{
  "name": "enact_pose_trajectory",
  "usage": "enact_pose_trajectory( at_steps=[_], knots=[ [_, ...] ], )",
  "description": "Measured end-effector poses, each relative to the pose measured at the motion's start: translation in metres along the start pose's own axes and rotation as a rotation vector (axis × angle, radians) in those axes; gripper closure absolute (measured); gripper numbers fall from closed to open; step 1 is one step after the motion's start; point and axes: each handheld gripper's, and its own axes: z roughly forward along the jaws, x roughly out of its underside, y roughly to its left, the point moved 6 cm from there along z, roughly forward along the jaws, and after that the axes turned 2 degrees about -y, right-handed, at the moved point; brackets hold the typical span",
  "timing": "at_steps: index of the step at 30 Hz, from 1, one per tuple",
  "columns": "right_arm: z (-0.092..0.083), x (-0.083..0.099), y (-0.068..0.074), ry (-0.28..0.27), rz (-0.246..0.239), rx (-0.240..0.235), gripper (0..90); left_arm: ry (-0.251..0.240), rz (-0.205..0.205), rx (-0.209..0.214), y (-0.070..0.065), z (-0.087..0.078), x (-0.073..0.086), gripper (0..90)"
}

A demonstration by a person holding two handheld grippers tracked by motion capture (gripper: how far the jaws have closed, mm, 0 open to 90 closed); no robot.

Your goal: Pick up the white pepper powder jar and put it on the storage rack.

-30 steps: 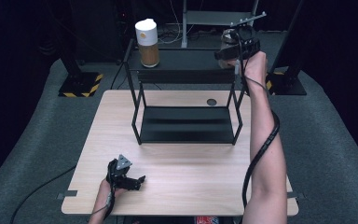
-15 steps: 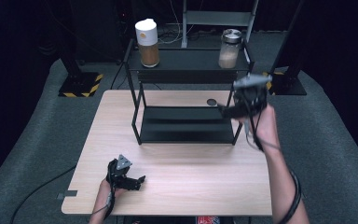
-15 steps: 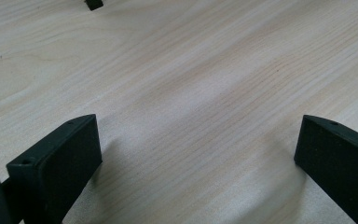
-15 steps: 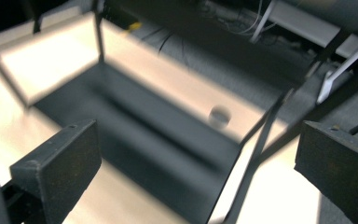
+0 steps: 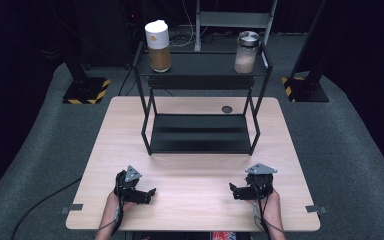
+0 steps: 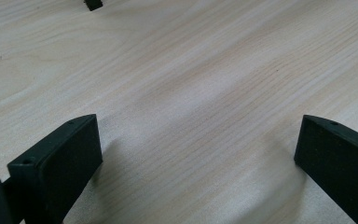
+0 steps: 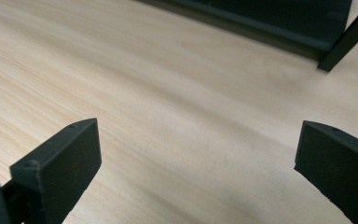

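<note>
Right tongs (image 5: 236, 190) dropped from upright jar (image 5: 246, 52) to table (image 5: 190, 210), empty.

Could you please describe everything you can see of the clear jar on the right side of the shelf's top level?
The clear jar stands upright on the right end of the black metal shelf's top level. Its body looks like glass or clear plastic, holding a pale beige filling up to near the lid. A silvery, metallic-looking lid closes it. Only the shelf touches it; no tongs are near it.
</note>
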Motion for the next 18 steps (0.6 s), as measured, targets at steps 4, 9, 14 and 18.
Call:
enact_pose_trajectory(
  at_steps=[4, 9, 14, 18],
  knots=[
    [0.008, 0.015, 0.002, 0.005, 0.008, 0.008, 0.0, 0.000, 0.004, 0.004, 0.000, 0.000, 0.000, 0.0],
    [0.013, 0.022, 0.001, 0.007, 0.034, 0.002, 0.0, 0.001, 0.004, 0.004, 0.000, 0.000, 0.000, 0.0],
    [0.014, 0.022, 0.001, 0.013, 0.034, 0.009, 0.0, 0.001, 0.005, 0.004, 0.000, 0.000, 0.000, 0.0],
    [0.019, 0.018, 0.005, 0.046, 0.021, 0.042, 0.0, 0.000, 0.004, 0.004, 0.000, 0.000, 0.000, 0.0]
  ],
)
